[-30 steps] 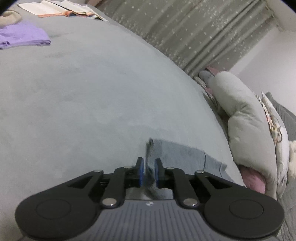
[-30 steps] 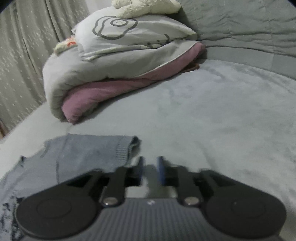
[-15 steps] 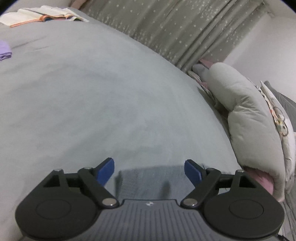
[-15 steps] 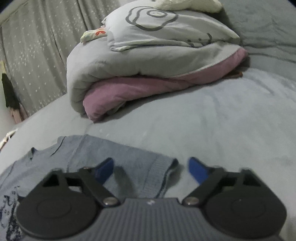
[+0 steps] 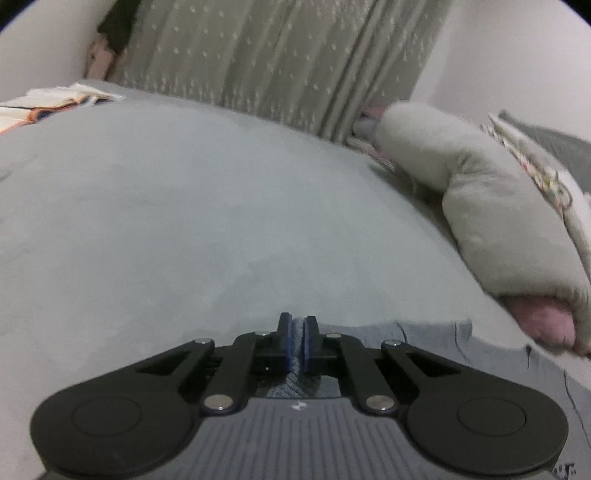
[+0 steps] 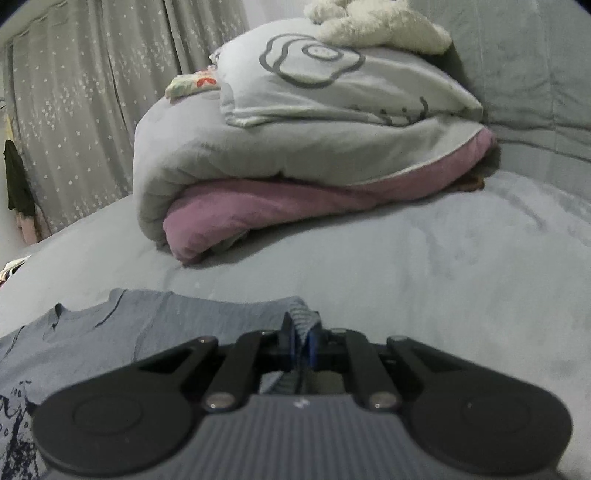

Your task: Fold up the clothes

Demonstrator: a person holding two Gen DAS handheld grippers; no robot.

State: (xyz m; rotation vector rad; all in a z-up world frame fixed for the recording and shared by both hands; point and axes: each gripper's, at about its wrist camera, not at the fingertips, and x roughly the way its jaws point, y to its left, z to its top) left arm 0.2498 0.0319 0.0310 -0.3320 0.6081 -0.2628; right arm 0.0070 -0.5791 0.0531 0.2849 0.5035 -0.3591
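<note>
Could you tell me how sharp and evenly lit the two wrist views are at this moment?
Left wrist view: dim, soft, the folded duvet smeared by blur, the left gripper sharper. Right wrist view: dim too, fisheye-bent curtain, grainy, the sweater readable.

Grey bed (image 5: pixel 184 221) fills most of both views, surface smooth. Folded duvet (image 6: pixel 295 147), grey outside with pink lining, lies at the head end; printed pillow (image 6: pixel 332 85) on top of it, cream plush toy (image 6: pixel 376 26) on the pillow. Small floral item (image 6: pixel 188 81) beside the pillow, blurred. Grey star-dotted curtain (image 5: pixel 277 62) behind the bed. Light cloths with orange trim (image 5: pixel 48 105) at far bed edge. Dark garment (image 6: pixel 16 181) hanging by the curtain.
</note>
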